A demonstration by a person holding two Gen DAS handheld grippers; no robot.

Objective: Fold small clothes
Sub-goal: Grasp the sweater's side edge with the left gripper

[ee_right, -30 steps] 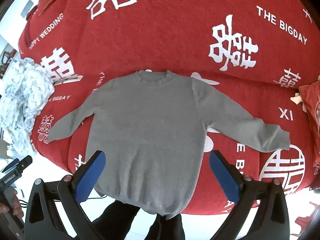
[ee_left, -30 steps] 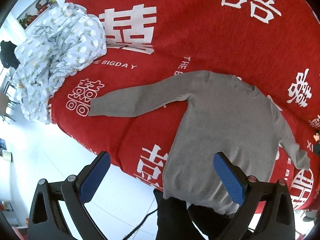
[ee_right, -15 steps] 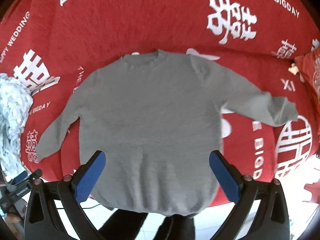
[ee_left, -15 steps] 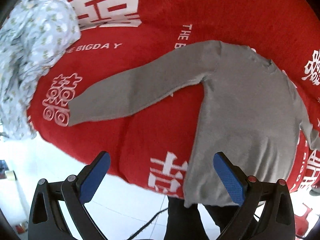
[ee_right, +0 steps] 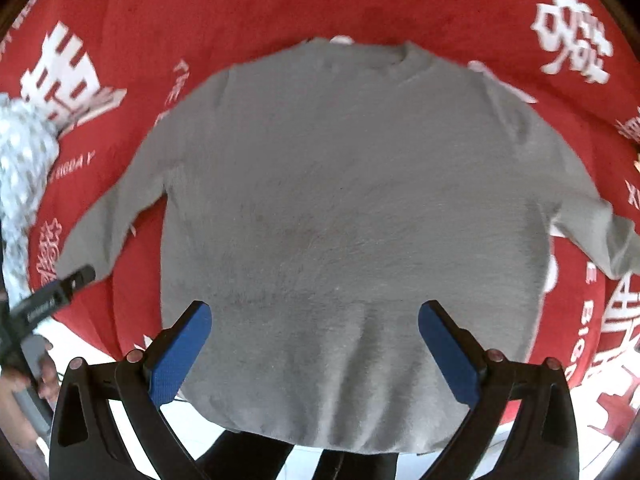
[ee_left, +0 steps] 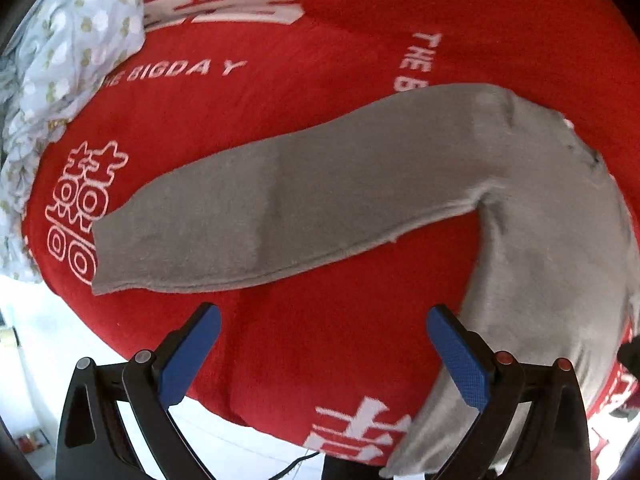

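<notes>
A small grey sweater (ee_right: 352, 200) lies flat, front up, on a red bedspread (ee_right: 240, 4) with white characters. Its neck points away and its hem hangs over the near edge. In the left wrist view its left sleeve (ee_left: 280, 208) stretches out to the left, the cuff near a white character. My left gripper (ee_left: 324, 354) is open just below that sleeve, over bare red cloth. My right gripper (ee_right: 314, 350) is open above the lower body of the sweater, holding nothing. The right sleeve (ee_right: 600, 236) runs off to the right.
A crumpled pale floral garment (ee_left: 60, 60) lies at the left end of the bed. The bed's near edge drops to a white floor (ee_left: 48, 340). A person's dark trouser legs (ee_right: 280, 460) stand below the hem. The left gripper's body (ee_right: 48, 300) and a hand show at the left.
Both grippers have moved closer to the bed. The left one has shifted left toward the sleeve; the right one has come down over the sweater's body. The sweater has not moved.
</notes>
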